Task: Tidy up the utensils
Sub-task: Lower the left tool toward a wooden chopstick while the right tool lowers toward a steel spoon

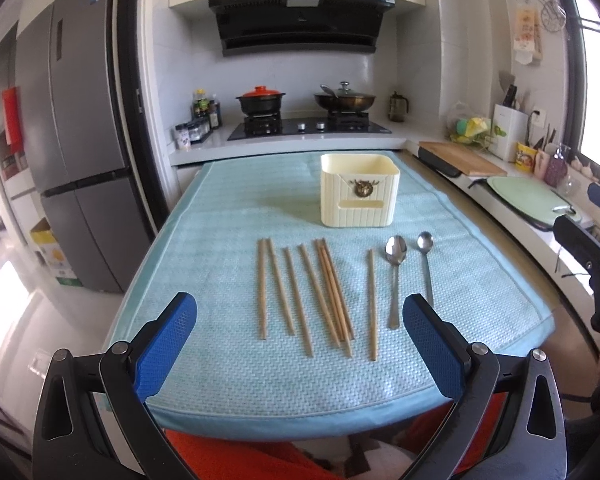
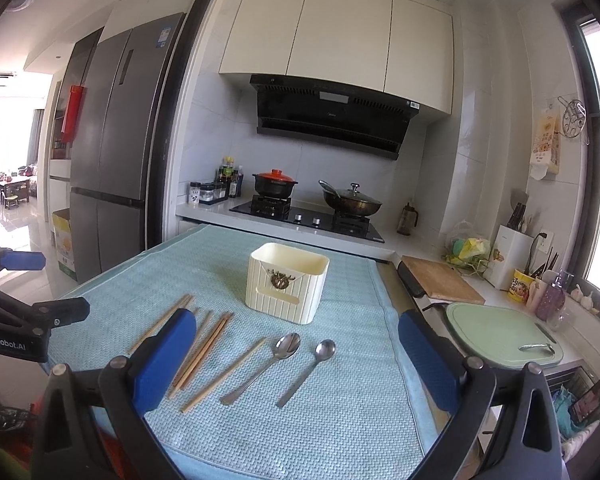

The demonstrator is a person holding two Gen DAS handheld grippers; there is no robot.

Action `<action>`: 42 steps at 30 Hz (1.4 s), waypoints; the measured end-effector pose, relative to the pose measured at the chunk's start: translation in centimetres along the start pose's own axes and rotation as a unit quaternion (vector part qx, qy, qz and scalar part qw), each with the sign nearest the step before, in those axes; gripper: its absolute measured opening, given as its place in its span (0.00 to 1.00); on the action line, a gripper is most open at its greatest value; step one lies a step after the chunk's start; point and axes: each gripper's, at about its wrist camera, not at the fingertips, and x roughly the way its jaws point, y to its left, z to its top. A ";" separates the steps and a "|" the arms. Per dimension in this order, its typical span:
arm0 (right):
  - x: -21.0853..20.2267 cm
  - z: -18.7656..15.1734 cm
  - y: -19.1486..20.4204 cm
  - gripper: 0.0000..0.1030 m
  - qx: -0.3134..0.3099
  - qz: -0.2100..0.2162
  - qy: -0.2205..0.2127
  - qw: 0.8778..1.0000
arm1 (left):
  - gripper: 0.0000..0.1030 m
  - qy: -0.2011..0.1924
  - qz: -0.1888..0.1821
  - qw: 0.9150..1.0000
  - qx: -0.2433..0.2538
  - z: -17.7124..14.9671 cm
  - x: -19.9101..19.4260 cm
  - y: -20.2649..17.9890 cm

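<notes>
Several wooden chopsticks (image 1: 332, 292) lie side by side on a light blue mat (image 1: 228, 360). Two metal spoons (image 1: 396, 264) lie to their right. A cream utensil holder (image 1: 358, 190) stands upright behind them, empty as far as I can see. My left gripper (image 1: 300, 320) is open and empty, held above the near edge of the mat. My right gripper (image 2: 298, 332) is open and empty, above the right half of the mat. In the right wrist view the chopsticks (image 2: 204, 348), spoons (image 2: 284, 350) and holder (image 2: 286, 282) show between its fingers.
A stove (image 1: 308, 126) with a red-lidded pot (image 1: 260, 100) and a wok (image 1: 344, 100) stands behind the mat. A counter at right holds a wooden board (image 1: 460, 158), a green cutting board (image 2: 500, 334) and a knife block (image 2: 510, 256). A grey fridge (image 1: 80, 140) stands at left.
</notes>
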 end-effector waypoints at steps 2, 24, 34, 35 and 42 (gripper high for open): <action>0.5 0.3 -0.4 1.00 0.003 -0.005 -0.004 1.000 | 1.00 0.005 0.004 1.000 -0.009 0.2 0.5 0.6; 10.5 -6.9 -4.4 1.00 0.068 -0.007 0.158 0.985 | 1.00 0.053 0.010 0.995 -0.082 0.1 8.4 6.1; 14.6 -9.7 -6.9 1.00 0.129 -0.047 0.214 0.967 | 1.00 0.104 0.020 0.990 -0.091 -0.8 14.3 8.1; 15.0 -10.0 -7.1 1.00 0.138 -0.043 0.221 0.964 | 1.00 0.108 0.019 0.990 -0.094 -1.0 14.8 8.2; 17.3 -11.1 -6.9 1.00 0.154 -0.023 0.246 0.957 | 1.00 0.138 0.002 0.985 -0.104 -1.9 18.2 8.6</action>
